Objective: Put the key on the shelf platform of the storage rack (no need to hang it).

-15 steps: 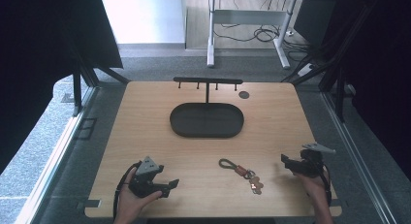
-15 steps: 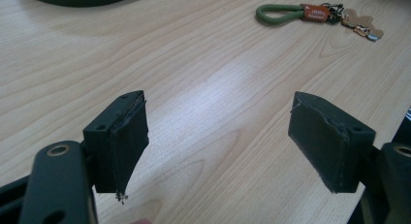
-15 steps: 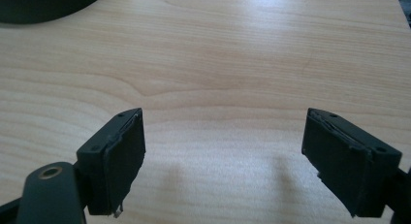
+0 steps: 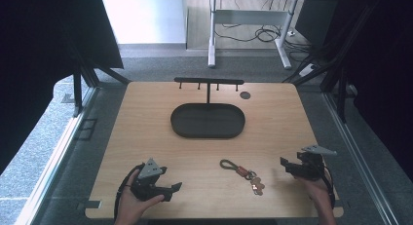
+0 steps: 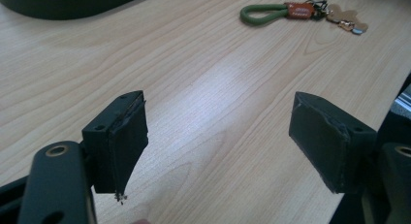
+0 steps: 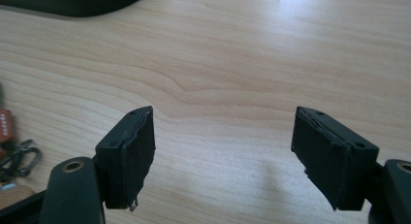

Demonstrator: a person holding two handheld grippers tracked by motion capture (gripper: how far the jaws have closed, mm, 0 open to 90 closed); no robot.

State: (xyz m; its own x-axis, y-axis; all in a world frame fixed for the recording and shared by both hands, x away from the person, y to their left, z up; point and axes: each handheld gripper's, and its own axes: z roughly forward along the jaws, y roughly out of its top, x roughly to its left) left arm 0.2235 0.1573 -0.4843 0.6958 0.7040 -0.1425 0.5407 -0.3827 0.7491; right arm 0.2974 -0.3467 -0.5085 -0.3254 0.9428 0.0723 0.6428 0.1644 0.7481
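Note:
A keychain (image 4: pixel 242 171) with a green loop, an orange tag and several keys lies on the wooden table (image 4: pixel 146 118) near its front edge. The left gripper view has the keychain (image 5: pixel 300 11) at the upper right, well beyond the jaws. My left gripper (image 4: pixel 175 187) rests at the front left, open, nothing between its jaws (image 5: pixel 218 141). At the front right my right gripper (image 4: pixel 284 162) points left toward the keys, open and empty (image 6: pixel 223 151). The keychain's clip (image 6: pixel 14 153) shows at the left edge of the right gripper view.
A dark oval tray (image 4: pixel 208 121) lies at the table's middle, with a black rack of hooks (image 4: pixel 209 82) standing behind it. A small round dark disc (image 4: pixel 245 95) is set in the tabletop at the back right. Desk legs and cables lie on the floor beyond.

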